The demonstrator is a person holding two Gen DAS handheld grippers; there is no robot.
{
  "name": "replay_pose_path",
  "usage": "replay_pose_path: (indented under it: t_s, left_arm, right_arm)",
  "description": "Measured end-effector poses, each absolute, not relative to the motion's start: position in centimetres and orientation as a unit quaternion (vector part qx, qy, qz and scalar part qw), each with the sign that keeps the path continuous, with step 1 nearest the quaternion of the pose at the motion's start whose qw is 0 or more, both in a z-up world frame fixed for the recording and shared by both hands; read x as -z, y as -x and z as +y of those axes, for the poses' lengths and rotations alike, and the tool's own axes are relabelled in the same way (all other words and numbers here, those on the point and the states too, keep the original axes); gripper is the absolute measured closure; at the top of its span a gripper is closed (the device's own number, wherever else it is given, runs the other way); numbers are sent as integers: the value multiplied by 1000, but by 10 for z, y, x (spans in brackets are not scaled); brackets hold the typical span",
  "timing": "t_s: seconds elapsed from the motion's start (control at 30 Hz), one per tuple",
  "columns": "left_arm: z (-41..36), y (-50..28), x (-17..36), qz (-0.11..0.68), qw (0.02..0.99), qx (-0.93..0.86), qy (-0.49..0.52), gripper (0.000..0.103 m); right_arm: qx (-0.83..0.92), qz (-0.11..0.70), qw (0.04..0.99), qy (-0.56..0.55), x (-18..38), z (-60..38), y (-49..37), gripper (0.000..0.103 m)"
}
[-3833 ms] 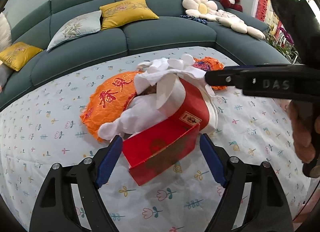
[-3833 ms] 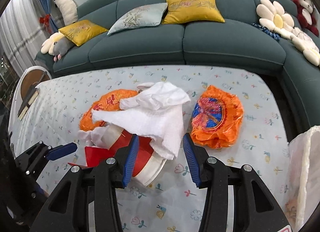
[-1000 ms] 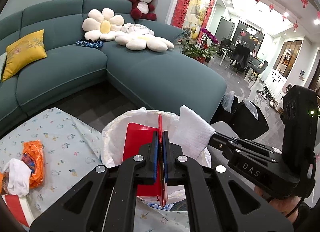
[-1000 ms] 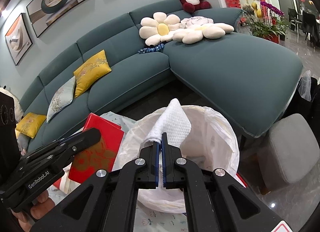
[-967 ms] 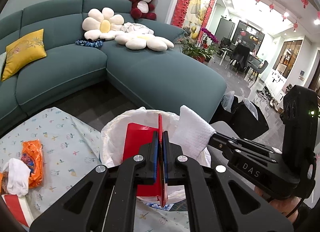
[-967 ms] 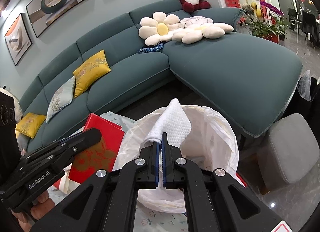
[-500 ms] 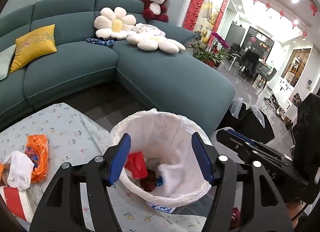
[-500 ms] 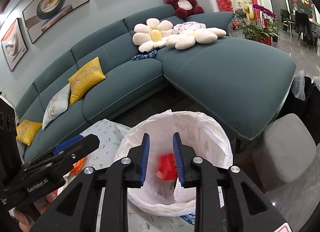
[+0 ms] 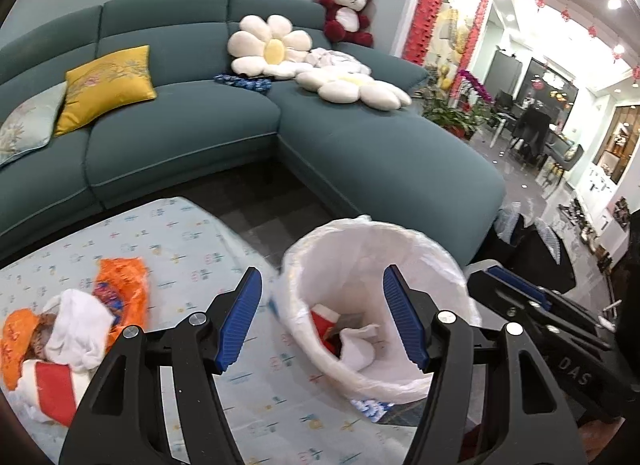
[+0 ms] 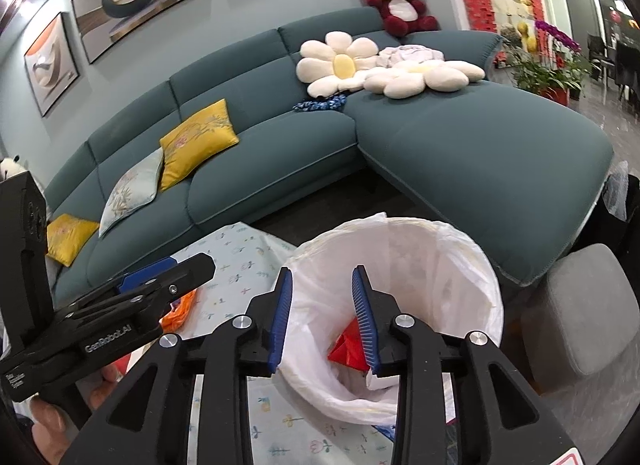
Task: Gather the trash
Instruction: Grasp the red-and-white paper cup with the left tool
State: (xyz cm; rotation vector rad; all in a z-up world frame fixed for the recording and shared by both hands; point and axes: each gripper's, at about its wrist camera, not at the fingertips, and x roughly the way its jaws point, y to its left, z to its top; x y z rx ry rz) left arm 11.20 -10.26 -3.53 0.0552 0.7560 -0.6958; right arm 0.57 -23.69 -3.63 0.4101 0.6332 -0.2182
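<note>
A bin lined with a white bag (image 9: 404, 249) stands at the table's right end; it also shows in the right wrist view (image 10: 460, 261). Inside lie a red box piece (image 9: 322, 319) (image 10: 348, 343) and a white tissue (image 9: 358, 345). My left gripper (image 9: 322, 325) is open and empty above the bin's near rim. My right gripper (image 10: 322, 323) is open and empty over the bin mouth. On the table at left lies a trash pile: orange wrappers (image 9: 124, 289), a white cloth (image 9: 80, 329) and a red-and-white box (image 9: 52, 385).
A teal corner sofa (image 9: 360, 145) with yellow cushions and flower pillows wraps behind the table. The floral tablecloth (image 9: 192, 241) covers the table. A grey stool (image 10: 580, 305) sits right of the bin. Dark bags lie on the floor at right.
Both grippers opened and let the red box piece and the white tissue fall into the bin. Both have since drawn back a little and the left view swung left.
</note>
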Motion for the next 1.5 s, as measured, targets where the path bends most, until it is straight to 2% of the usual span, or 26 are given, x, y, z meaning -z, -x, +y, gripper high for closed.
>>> replay_pose_path:
  t_s: [0.37, 0.5, 0.67, 0.73, 0.93, 1.27, 1.47, 1.5]
  left_arm:
    - [-46, -132, 41, 382, 888, 258, -10, 43]
    - [-29, -129, 44, 382, 894, 231, -34, 43]
    - [18, -126, 51, 388, 900, 190, -58, 41]
    - [44, -129, 56, 399, 901, 166, -49, 37]
    - [104, -139, 74, 422, 900, 107, -38, 36]
    - [139, -149, 97, 442, 892, 92, -31, 37]
    - [143, -158, 110, 456, 883, 105, -29, 50]
    - [143, -158, 111, 458, 882, 109, -25, 58]
  right_arm:
    - [66, 324, 925, -187, 36, -198, -19, 67]
    - [43, 327, 927, -177, 33, -177, -27, 66]
    - [11, 337, 927, -164, 34, -147, -32, 64]
    - [-4, 345, 925, -158, 37, -135, -35, 64]
    - [-37, 361, 920, -150, 42, -107, -45, 64]
    - [-80, 379, 914, -122, 46, -53, -66, 64]
    - [-96, 387, 910, -108, 48, -31, -78, 64]
    - [-98, 389, 909, -108, 49, -27, -80, 64]
